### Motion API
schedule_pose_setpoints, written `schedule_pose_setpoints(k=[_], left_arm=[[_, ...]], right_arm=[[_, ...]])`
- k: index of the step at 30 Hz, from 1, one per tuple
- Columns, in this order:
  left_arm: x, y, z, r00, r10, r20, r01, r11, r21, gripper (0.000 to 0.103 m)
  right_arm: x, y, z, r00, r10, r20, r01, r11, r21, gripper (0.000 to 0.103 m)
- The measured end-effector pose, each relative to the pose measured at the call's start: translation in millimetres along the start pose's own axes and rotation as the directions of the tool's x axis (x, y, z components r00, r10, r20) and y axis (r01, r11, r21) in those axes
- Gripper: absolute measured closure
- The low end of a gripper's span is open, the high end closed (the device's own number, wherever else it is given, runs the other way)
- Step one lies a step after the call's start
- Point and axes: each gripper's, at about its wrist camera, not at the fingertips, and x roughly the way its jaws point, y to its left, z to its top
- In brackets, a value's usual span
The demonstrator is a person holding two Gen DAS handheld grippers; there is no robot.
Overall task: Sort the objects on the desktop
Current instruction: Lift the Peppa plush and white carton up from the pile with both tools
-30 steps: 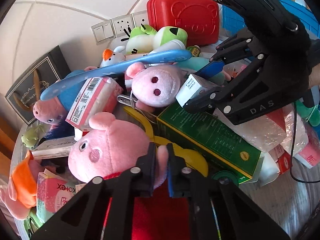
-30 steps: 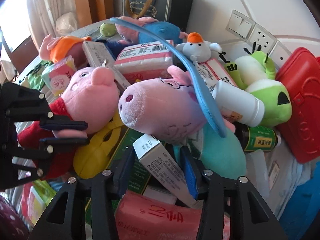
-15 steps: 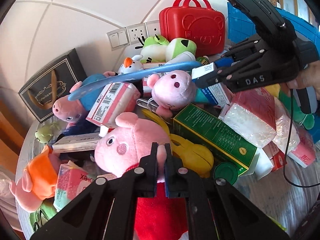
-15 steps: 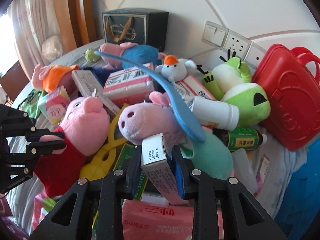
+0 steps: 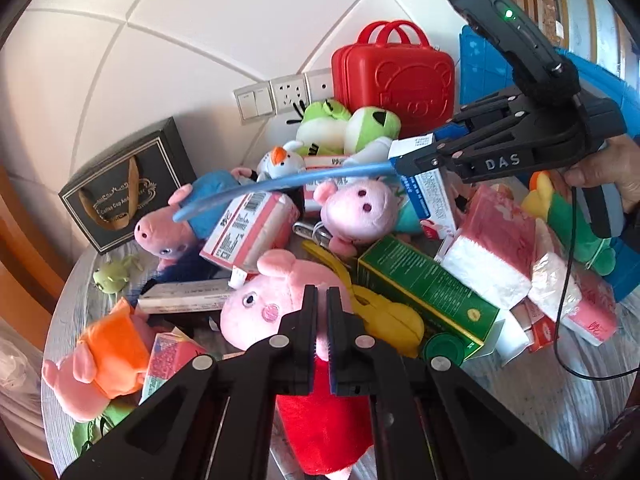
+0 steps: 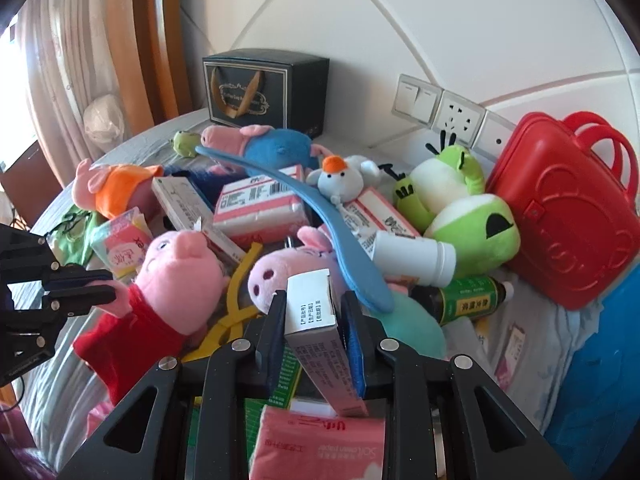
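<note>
My left gripper (image 5: 322,300) is shut on the arm of a pink pig plush in a red dress (image 5: 276,308), lifted a little over the pile; it also shows in the right wrist view (image 6: 176,280), with the left gripper (image 6: 108,292) at its left. My right gripper (image 6: 313,312) is shut on a white and blue medicine box (image 6: 316,328), held above the pile. In the left wrist view the right gripper (image 5: 416,156) holds the box (image 5: 428,188) at the upper right.
A cluttered round table holds a red toy case (image 5: 392,76), green frog plushes (image 6: 460,200), a blue shoehorn (image 6: 304,216), a green box (image 5: 424,292), tissue packs (image 5: 492,248), a black gift bag (image 6: 260,88), a white bottle (image 6: 412,256) and a blue bin (image 6: 600,380).
Both grippers have risen and drawn back from the pile. The right gripper closed on the medicine box and lifted it. The left gripper kept its hold on the pig plush.
</note>
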Motion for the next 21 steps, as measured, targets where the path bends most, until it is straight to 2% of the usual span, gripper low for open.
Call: schedule_pose_setpoints(k=[5,13,16,21], left_arm=[[5,0,-3,0.999,0.012,-0.039,-0.012,1.000,0.001,0.099],[23,3,-18,0.996,-0.017,-0.090,0.015,1.000,-0.027,0.099],[27,2,-22,0.995,0.031,-0.099,-0.033,0.999,-0.026,0.099],[33,8,-30,0.994,0.032,-0.104,-0.039,0.997,-0.064,0.099]], right_arm=[[-5,0,4,1.000,-0.004,0.003,0.004,1.000,0.002,0.077],[1,2,1,1.000,-0.007,-0.014,0.007,1.000,-0.003,0.077],[3,-2,1,1.000,-0.002,-0.013,0.002,1.000,0.012,0.077],[12,-7,1,0.999,0.019,-0.041,-0.018,1.000,0.026,0.075]])
